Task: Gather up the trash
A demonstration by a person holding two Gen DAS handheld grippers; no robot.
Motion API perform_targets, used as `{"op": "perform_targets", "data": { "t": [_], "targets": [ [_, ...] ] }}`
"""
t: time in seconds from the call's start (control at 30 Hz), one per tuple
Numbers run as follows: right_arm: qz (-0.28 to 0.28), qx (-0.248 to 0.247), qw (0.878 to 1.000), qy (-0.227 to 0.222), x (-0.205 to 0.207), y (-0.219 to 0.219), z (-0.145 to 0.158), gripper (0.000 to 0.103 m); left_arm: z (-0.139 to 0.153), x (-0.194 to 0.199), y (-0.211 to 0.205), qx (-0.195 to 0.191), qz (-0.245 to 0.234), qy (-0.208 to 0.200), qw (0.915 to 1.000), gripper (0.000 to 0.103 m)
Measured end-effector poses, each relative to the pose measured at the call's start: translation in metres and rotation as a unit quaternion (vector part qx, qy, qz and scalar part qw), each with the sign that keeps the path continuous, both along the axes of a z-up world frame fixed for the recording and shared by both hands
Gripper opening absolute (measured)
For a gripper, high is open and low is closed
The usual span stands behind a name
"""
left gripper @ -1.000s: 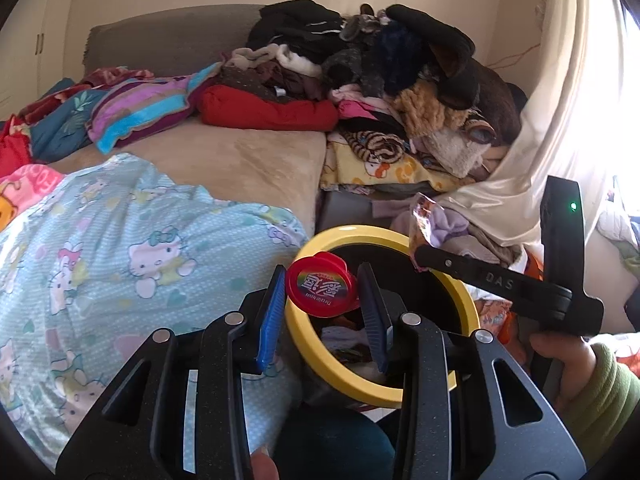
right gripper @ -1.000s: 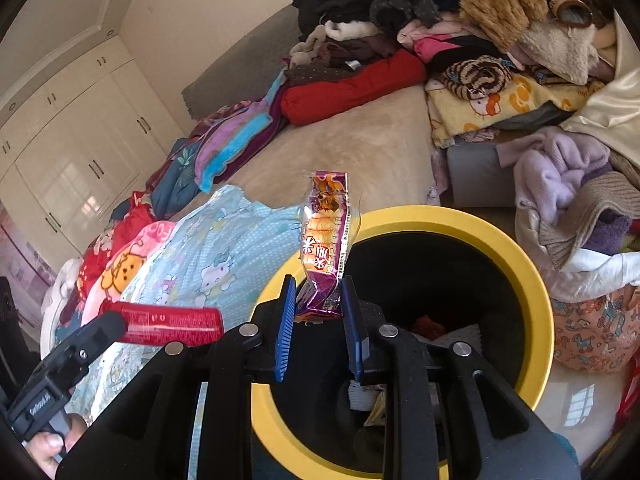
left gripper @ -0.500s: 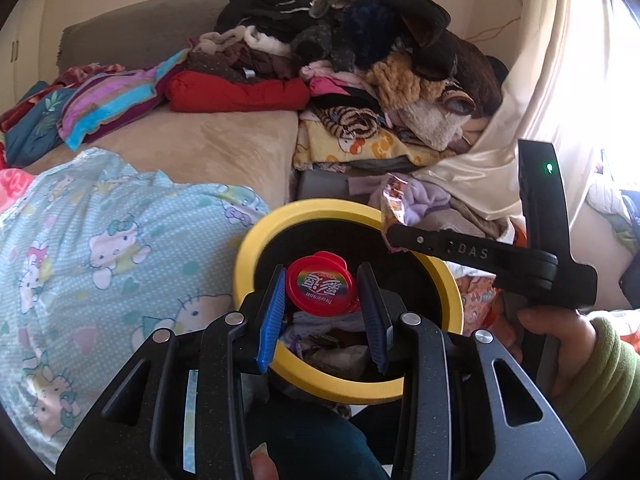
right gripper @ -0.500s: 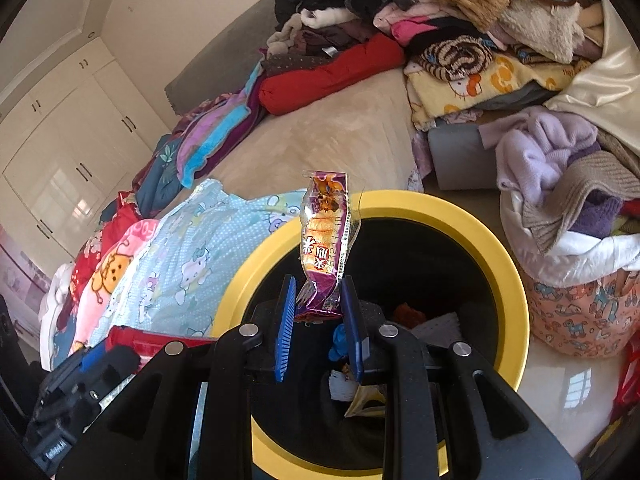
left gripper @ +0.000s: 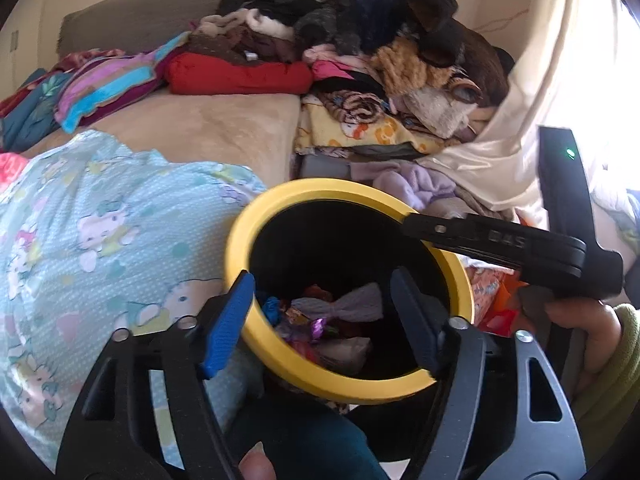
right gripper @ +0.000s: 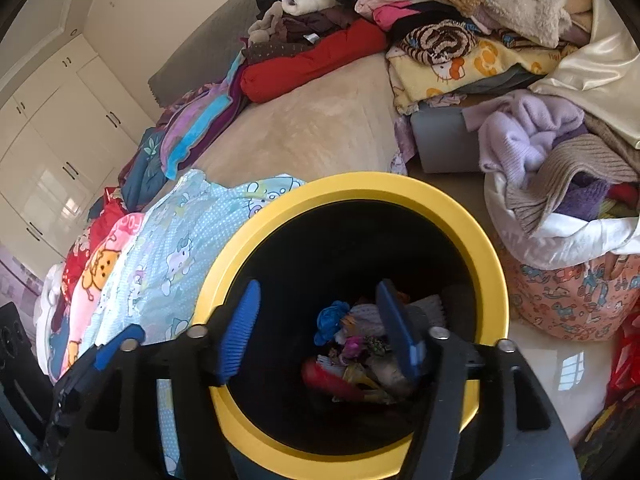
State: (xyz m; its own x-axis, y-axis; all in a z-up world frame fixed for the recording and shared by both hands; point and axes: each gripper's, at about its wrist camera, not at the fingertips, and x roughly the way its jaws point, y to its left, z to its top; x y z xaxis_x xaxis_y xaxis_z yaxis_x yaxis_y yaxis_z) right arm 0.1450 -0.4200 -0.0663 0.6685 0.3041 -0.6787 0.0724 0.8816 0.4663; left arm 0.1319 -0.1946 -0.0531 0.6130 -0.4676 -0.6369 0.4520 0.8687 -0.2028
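A black bin with a yellow rim point(left gripper: 280, 204) point(right gripper: 400, 188) stands beside the bed, and both grippers hang over its mouth. Several wrappers and scraps point(left gripper: 332, 320) point(right gripper: 360, 352) lie at its bottom, among them a red can point(right gripper: 332, 380). My left gripper point(left gripper: 322, 308) has its jaws opening, with nothing between the blue pads. My right gripper point(right gripper: 320, 320) is opening too, and nothing is between its fingers. In the left wrist view, the right gripper's black body point(left gripper: 500, 244) reaches over the rim, held by a hand point(left gripper: 576, 324) in a green sleeve.
A bed point(left gripper: 192, 128) with a blue cartoon-print quilt point(left gripper: 92, 232) lies left of the bin. Piled clothes point(left gripper: 380, 40) fill the back. A basket of laundry point(right gripper: 560, 208) stands right of the bin. White wardrobes point(right gripper: 60, 128) line the far left wall.
Both grippers opened. The red can left the left gripper and the purple snack wrapper left the right one; both now lie in the bin. Both hands sank a little toward the bin.
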Motion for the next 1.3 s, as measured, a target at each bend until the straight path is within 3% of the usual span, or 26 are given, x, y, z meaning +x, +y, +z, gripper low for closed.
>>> {"op": "perform_targets", "data": {
  "t": [0.03, 0.17, 0.27, 0.4, 0.67, 0.97, 1.03, 1.3],
  "targets": [
    [-0.001, -0.004, 1.000, -0.002, -0.002, 0.001, 0.002, 0.066, 0.002, 0.000, 0.004, 0.002, 0.008, -0.002, 1.0000, 0.080],
    [0.007, -0.020, 1.000, -0.014, -0.012, 0.018, 0.010, 0.078, 0.010, -0.004, 0.027, 0.000, 0.037, -0.015, 0.9992, 0.091],
    [0.012, -0.039, 0.999, -0.029, -0.018, 0.035, 0.020, 0.090, 0.016, -0.006, 0.047, -0.003, 0.058, -0.019, 0.9981, 0.092],
    [0.022, -0.060, 0.997, -0.053, -0.029, 0.057, 0.031, 0.096, 0.022, -0.009, 0.072, -0.007, 0.087, -0.025, 0.9959, 0.092],
    [0.038, -0.100, 0.985, -0.136, -0.060, 0.102, 0.053, 0.097, 0.029, -0.032, 0.114, -0.002, 0.140, -0.056, 0.9885, 0.092],
    [0.019, -0.161, 0.948, -0.273, -0.112, 0.139, 0.063, 0.097, 0.042, -0.070, 0.146, 0.010, 0.194, -0.120, 0.9737, 0.092],
    [0.021, -0.169, 0.942, -0.289, -0.118, 0.144, 0.063, 0.097, 0.044, -0.077, 0.151, 0.015, 0.204, -0.131, 0.9702, 0.092],
    [0.021, -0.175, 0.939, -0.294, -0.125, 0.150, 0.057, 0.097, 0.046, -0.091, 0.156, 0.013, 0.212, -0.155, 0.9649, 0.092]
  ]
}}
